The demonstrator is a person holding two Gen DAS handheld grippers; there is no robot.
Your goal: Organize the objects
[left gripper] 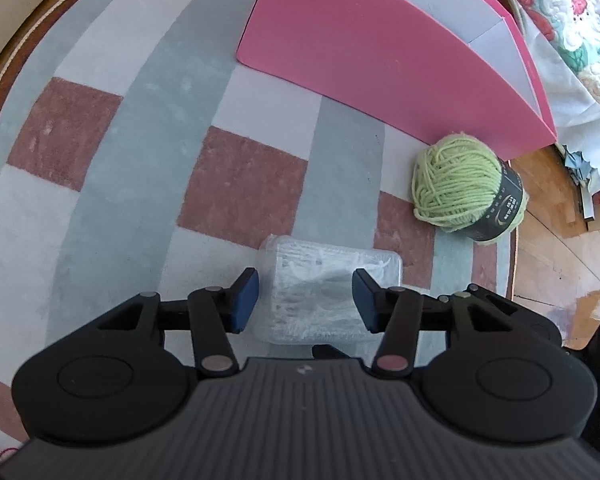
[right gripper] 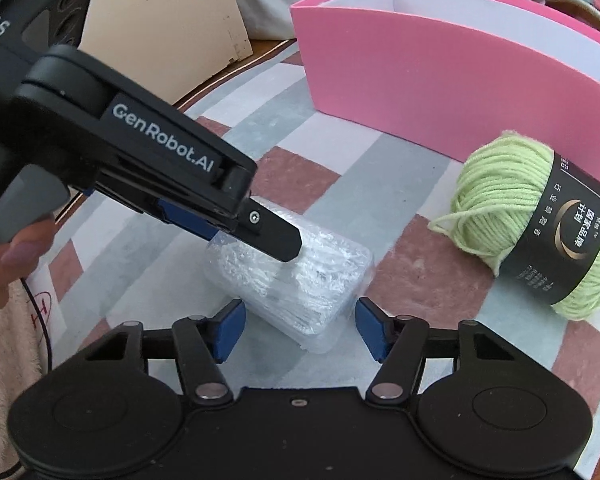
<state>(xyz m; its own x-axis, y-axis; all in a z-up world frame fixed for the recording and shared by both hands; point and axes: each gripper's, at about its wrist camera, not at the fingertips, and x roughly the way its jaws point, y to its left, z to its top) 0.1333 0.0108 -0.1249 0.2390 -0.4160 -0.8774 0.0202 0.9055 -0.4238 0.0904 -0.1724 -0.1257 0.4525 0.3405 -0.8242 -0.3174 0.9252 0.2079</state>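
Straddling the clear plastic box (right gripper: 296,280) on the checked rug (right gripper: 412,276), low in the frame's centre, the right gripper (right gripper: 300,330) stood open, pads off its sides. The left gripper (left gripper: 306,300) straddled it too, jaws parted. Light, stiff and slick-looking, it likely wanted a firm pinch across its short sides.

Checked rug (left gripper: 140,128) on wooden floor (left gripper: 556,264); floral quilt (left gripper: 580,12) beyond; beige board (right gripper: 160,12) upright.
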